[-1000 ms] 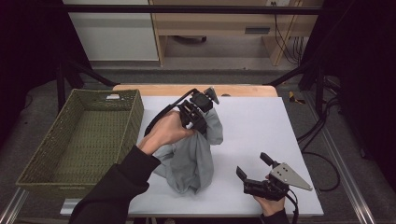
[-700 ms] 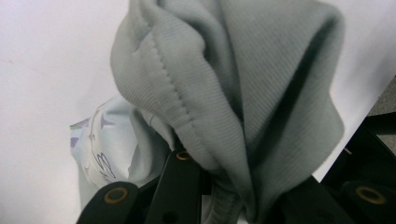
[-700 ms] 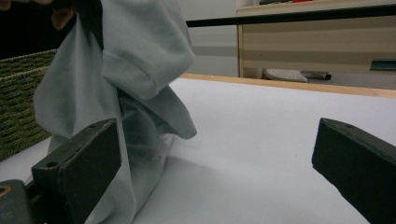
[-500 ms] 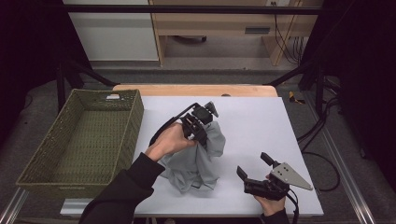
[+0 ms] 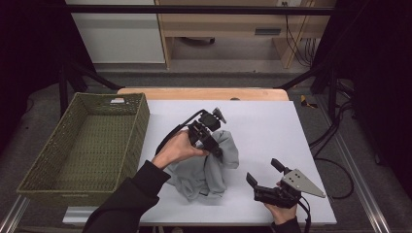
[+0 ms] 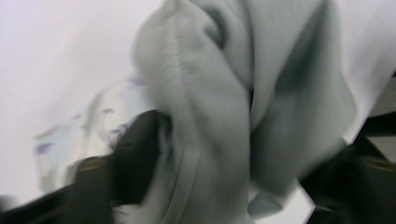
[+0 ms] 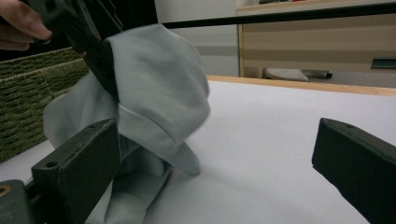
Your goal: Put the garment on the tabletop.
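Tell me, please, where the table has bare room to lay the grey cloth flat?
Bare: the far right of the table, beyond the cloth, and the strip beside the basket. Crowded: the near middle, between the left gripper and right gripper.

Cloth mid-table, basket to the left.
Lay crumpled cloth (image 5: 209, 170) on table (image 5: 272, 126), basket (image 5: 82, 145) at left edge, right gripper (image 5: 265, 174) right of cloth.

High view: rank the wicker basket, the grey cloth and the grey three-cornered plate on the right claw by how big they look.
1. wicker basket, clearly largest.
2. grey cloth, crumpled on the table, partly hidden by the left claw.
3. grey three-cornered plate, smallest, though it sits nearest the camera.
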### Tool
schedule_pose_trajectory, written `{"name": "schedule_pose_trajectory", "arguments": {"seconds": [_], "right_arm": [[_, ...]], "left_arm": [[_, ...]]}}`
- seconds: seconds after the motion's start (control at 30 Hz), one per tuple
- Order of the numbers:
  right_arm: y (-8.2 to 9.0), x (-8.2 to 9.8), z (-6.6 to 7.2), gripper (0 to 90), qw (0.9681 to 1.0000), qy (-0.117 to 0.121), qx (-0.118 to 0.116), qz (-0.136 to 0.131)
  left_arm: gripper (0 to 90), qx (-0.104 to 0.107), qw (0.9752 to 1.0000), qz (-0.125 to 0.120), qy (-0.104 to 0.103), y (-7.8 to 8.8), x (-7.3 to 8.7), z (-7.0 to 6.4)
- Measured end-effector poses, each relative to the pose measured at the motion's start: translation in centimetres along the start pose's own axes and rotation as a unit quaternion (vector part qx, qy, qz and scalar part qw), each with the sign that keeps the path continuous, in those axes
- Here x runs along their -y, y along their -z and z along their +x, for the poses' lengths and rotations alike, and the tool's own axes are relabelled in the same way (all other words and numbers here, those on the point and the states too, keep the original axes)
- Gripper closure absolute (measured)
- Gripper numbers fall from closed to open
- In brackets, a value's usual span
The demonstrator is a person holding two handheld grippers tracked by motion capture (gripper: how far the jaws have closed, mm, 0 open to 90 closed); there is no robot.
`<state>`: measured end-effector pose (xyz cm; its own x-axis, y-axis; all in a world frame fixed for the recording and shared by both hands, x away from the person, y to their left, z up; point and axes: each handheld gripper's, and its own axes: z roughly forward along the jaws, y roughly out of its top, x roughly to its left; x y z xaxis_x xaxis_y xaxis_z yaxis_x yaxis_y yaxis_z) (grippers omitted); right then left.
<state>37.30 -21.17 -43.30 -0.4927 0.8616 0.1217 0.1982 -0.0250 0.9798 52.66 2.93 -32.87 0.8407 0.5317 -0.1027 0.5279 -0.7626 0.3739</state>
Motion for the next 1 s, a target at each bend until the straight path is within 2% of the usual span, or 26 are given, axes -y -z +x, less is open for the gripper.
{"name": "schedule_pose_trajectory", "arguments": {"seconds": [0.07,0.2,0.5,0.63,0.67,0.7,0.77,0.83,0.87,0.9,0.93,1.0], "right_arm": [[0.0,0.0,0.0,1.5,1.0,0.001,0.0,0.001],[0.0,0.0,0.0,1.4,1.0,0.002,-0.001,0.0],[0.1,-0.1,-0.1,1.4,1.0,-0.005,0.0,0.0],[0.0,0.0,-0.3,1.4,1.0,0.004,-0.001,-0.005],[0.0,0.0,-0.3,1.4,1.0,0.007,-0.001,-0.006],[0.1,-0.1,-0.1,1.4,0.9999,-0.011,-0.004,0.0],[0.0,0.0,-0.2,1.4,1.0,-0.006,-0.002,0.003],[0.0,0.0,-0.2,1.4,1.0,-0.005,-0.003,0.003],[0.0,0.0,-0.2,1.4,1.0,-0.008,-0.003,0.001],[0.0,0.0,-0.2,1.4,1.0,-0.004,-0.002,-0.001],[0.0,0.0,-0.3,1.4,1.0,-0.004,-0.001,-0.001],[0.1,-0.1,-0.3,1.4,1.0,-0.009,-0.001,0.0]], "left_arm": [[14.8,-0.005,1.0,-0.007,-0.002,0.4,0.1,-0.1],[6.0,-0.009,0.9998,-0.016,0.006,1.0,0.5,0.1],[3.5,-0.003,0.9986,-0.051,0.013,1.1,2.2,0.6],[2.8,-0.008,0.9959,-0.09,0.01,1.0,3.4,0.6],[2.7,-0.011,0.9947,-0.102,0.009,1.0,3.7,0.6],[2.7,-0.012,0.9933,-0.115,0.009,0.9,4.0,0.5],[2.7,-0.01,0.9908,-0.135,0.011,0.9,4.5,0.4],[2.8,-0.018,0.9856,-0.168,0.007,1.0,5.1,0.1],[3.0,-0.014,0.9831,-0.182,0.009,1.0,5.3,0.0],[3.1,-0.012,0.9784,-0.206,0.016,1.0,5.6,-0.1],[3.4,-0.005,0.9755,-0.219,0.017,1.0,5.9,-0.2],[3.3,0.005,0.9662,-0.256,0.027,1.0,6.6,-0.2]]}}
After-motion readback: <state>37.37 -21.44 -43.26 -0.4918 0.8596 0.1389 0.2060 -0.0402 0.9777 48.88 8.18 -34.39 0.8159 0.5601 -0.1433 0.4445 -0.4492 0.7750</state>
